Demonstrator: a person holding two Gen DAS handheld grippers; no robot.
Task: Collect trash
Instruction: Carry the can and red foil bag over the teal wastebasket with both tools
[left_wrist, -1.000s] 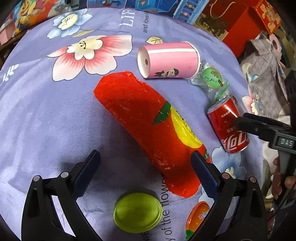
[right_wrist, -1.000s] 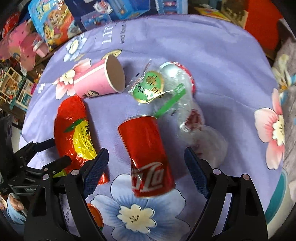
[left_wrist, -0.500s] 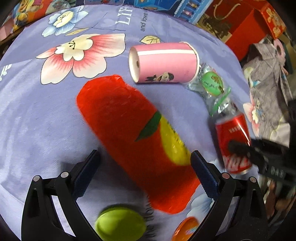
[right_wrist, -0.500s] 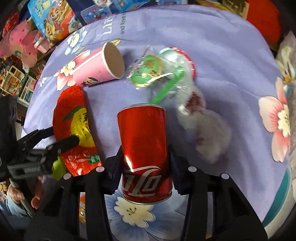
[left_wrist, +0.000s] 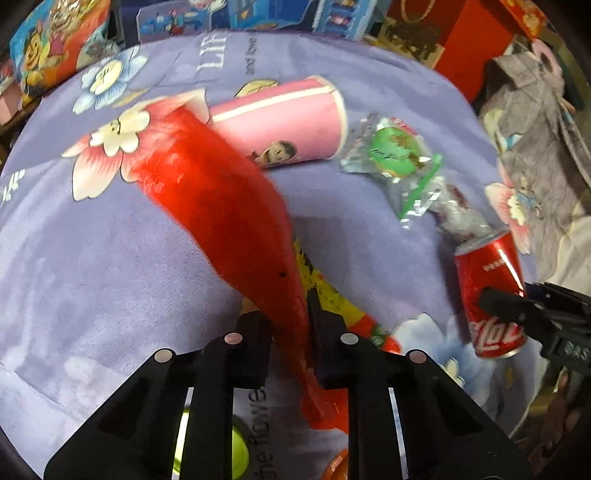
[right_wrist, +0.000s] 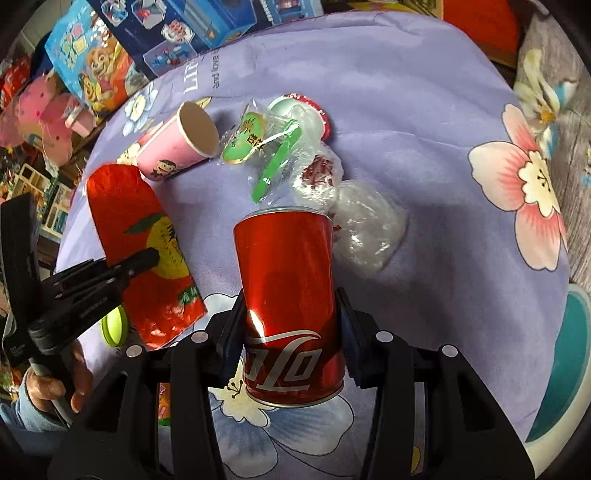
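Note:
A long red snack bag (left_wrist: 214, 206) with a yellow fruit print lies on the purple flowered cloth (left_wrist: 74, 258). Its near end runs up between the fingers of my left gripper (left_wrist: 288, 314), whose jaws are closing and pinch it. In the right wrist view the same bag (right_wrist: 122, 206) lies at the left, with the left gripper (right_wrist: 149, 256) on it. My right gripper (right_wrist: 290, 317) is shut on a red cola can (right_wrist: 288, 266) lying on its side. The can (left_wrist: 487, 266) also shows at the right of the left wrist view.
A pink paper cup (right_wrist: 170, 147) lies on its side, with a clear wrapper with a green label (right_wrist: 251, 140) and crumpled clear plastic (right_wrist: 365, 229) near it. A green lid (right_wrist: 114, 326) sits by the bag. Toy boxes (right_wrist: 221, 22) line the far edge.
The left jaws went from wide apart to pinched on the bag, whose near end is now raised. The right jaws closed on the can, and both grippers shifted across the cloth.

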